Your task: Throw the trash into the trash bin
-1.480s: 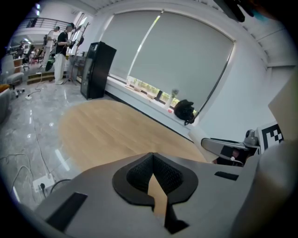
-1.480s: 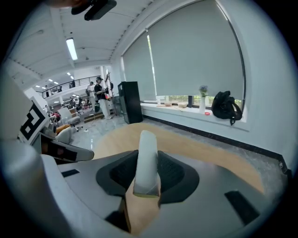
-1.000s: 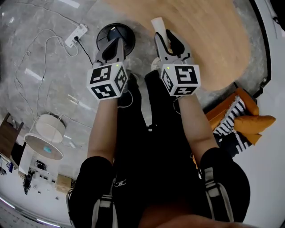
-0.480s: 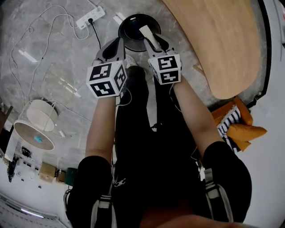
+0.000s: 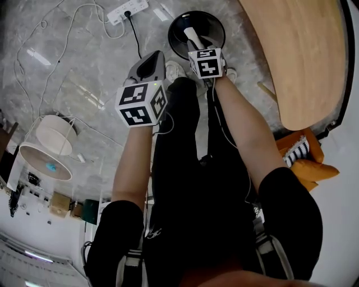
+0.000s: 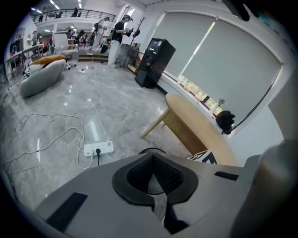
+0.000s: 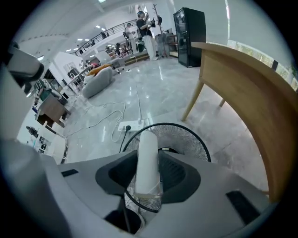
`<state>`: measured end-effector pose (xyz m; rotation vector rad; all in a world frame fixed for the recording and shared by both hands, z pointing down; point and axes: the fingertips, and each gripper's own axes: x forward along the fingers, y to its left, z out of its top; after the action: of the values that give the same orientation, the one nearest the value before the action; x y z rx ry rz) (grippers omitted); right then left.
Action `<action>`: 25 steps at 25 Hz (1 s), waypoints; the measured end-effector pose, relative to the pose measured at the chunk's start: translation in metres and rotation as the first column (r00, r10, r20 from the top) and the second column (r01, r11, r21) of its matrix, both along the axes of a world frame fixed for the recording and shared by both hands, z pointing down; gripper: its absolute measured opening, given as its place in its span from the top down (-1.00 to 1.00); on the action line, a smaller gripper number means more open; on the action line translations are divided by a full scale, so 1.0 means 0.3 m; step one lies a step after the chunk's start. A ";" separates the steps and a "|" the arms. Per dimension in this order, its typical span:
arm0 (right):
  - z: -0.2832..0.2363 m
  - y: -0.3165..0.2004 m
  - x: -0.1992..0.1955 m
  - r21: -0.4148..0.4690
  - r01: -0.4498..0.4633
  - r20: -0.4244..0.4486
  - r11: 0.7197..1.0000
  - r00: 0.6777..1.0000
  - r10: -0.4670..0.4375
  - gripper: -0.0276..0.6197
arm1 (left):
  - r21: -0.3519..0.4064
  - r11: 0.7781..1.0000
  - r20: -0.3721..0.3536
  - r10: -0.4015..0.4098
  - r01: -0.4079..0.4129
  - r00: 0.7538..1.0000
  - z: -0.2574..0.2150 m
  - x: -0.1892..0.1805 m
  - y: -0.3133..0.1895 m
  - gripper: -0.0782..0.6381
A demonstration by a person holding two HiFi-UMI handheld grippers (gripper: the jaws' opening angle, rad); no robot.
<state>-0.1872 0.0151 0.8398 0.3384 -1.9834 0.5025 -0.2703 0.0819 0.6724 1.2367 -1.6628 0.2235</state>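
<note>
A grey, glossy stone floor [image 5: 84, 73] is seen in a large hall. A white power strip [image 5: 128, 9] is laid on it at the far left, and a wooden bench [image 5: 303, 56] with a rounded edge is placed at the right. Farther off, a black cabinet [image 6: 153, 62] is set beside the window blinds [image 6: 223, 60], and a grey sofa [image 6: 42, 76] is found at the left.

A black wire-mesh trash bin [image 5: 213, 28] is placed on the floor between the power strip and the bench. Its inside is dark, and what lies in it cannot be made out.

The trash [image 7: 148, 158], a white roll, is grasped between the fingers of the right gripper [image 5: 195, 45]. In the head view it is seen over the mouth of the bin, with its free end pointed to the far side. The fingers [image 6: 133, 175] of the left gripper [image 5: 156, 57] are clenched on nothing, and this gripper is held to the left of the bin, above the bare floor.
</note>
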 end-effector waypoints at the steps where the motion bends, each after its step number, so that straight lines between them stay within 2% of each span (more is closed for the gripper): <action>1: 0.010 0.002 -0.005 0.001 0.003 -0.002 1.000 1.000 -0.003 0.49 | -0.002 1.000 -0.002 -0.002 0.002 1.000 0.006 -0.006 0.008 0.74; 8: 0.002 -0.026 -0.013 0.035 -0.046 0.031 0.998 0.999 0.045 0.30 | -0.002 1.000 0.000 -0.029 0.029 1.000 0.024 -0.026 0.026 0.74; 11: -0.082 -0.045 0.001 0.031 -0.066 0.070 0.997 0.996 0.064 0.32 | 0.009 0.999 -0.006 -0.035 0.036 0.999 0.011 -0.012 0.020 0.75; 14: -0.264 -0.089 0.021 0.093 -0.085 0.164 0.992 0.984 0.069 0.85 | 0.027 0.999 -0.003 -0.043 0.043 0.999 -0.025 0.017 0.004 0.75; 19: -0.660 -0.173 0.068 0.178 -0.152 0.358 0.972 0.930 0.080 0.88 | 0.096 0.994 0.021 -0.062 0.060 0.998 -0.175 0.060 -0.080 0.75; 25: -1.147 -0.235 0.124 0.237 -0.215 0.473 0.947 0.877 0.080 0.88 | 0.204 0.979 0.068 -0.036 0.022 0.997 -0.549 0.111 -0.192 0.74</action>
<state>-0.1499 -0.0552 0.4958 0.6009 -2.5162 0.4193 -0.2371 0.0244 0.5075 1.3686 -1.7987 0.0817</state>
